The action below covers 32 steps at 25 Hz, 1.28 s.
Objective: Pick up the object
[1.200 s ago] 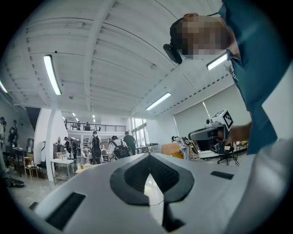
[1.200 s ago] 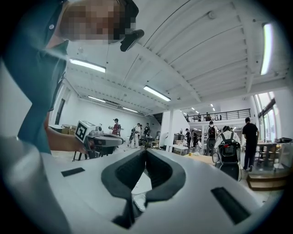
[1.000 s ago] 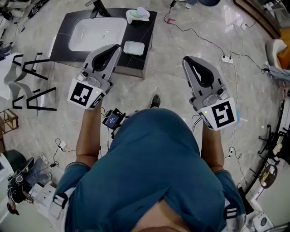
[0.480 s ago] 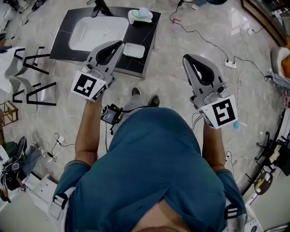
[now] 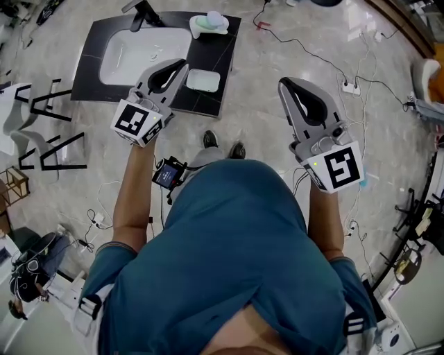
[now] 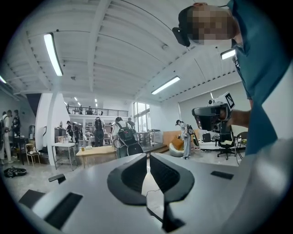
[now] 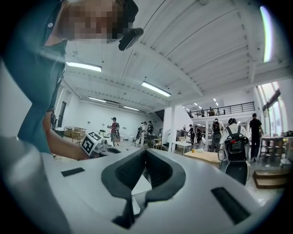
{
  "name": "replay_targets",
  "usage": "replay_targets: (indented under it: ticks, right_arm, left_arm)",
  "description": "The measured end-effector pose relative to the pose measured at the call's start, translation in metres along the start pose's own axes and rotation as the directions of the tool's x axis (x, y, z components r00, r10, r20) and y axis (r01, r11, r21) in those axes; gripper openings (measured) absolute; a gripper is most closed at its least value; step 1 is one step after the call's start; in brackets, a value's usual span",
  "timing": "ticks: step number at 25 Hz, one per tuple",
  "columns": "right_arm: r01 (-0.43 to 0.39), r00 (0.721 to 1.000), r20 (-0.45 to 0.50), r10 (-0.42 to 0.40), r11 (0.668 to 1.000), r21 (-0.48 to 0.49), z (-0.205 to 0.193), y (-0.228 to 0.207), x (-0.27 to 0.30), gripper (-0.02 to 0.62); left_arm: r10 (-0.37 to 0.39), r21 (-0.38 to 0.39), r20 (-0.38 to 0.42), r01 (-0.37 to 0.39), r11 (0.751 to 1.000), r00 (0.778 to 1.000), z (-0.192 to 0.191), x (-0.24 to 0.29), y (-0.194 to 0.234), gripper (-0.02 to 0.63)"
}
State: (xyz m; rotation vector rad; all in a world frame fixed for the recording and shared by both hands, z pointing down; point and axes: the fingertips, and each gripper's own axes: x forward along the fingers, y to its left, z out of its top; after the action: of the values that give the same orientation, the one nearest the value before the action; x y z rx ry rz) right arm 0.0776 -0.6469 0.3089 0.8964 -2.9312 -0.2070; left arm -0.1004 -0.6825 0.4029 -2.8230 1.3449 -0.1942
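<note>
Nearest us, one teal shirt [image 5: 236,243] fills the lower head view, with two bare forearms reaching forward from it. Grippers, two. The left gripper [image 5: 182,65] has its claw closed tip to tip with nothing between the pads, as its own view shows. The right gripper [image 5: 283,84] has its claw likewise pressed together and empty. Marker cubes, two, one at the near end of each gripper: left cube [image 5: 136,121], right cube [image 5: 338,168]. Shoes [image 5: 209,139], two, on the pale floor between the grippers. Beyond them, one dark counter [image 5: 91,66] at far left. On its right part lies one white rectangular dish [image 5: 203,80], just beside the left gripper's tip as seen from the head; whether they touch we cannot tell. Left of it, one white basin [image 5: 142,52]. At the far right corner, one pale green dish [image 5: 209,25]. At the far edge, one dark tap [image 5: 142,10]. Which dish is the object we cannot tell.
</note>
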Motion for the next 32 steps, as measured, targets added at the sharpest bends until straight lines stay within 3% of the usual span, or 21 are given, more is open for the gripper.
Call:
replay_targets:
  ticks: [5,21,32]
  right_arm:
    - [0.017,1.000,-0.007,-0.017,1.000,0.013,-0.006,-0.006,0.003,0.015]
    - [0.034,0.999,-0.014,-0.034,0.999,0.032,-0.013,-0.028,0.008,0.015]
    - [0.049,0.999,-0.022,-0.048,0.998,0.046,-0.015,-0.037,0.006,0.015]
  left_arm:
    - [-0.019,-0.012,-0.042,0.018,1.000,0.999,-0.019,0.011,0.007,0.009]
    - [-0.080,0.010,-0.202,0.083,0.996,0.976,-0.081,0.044,0.009,0.122]
    - [-0.149,0.032,-0.339,0.170,0.985,0.929,-0.128,0.061,-0.003,0.233]
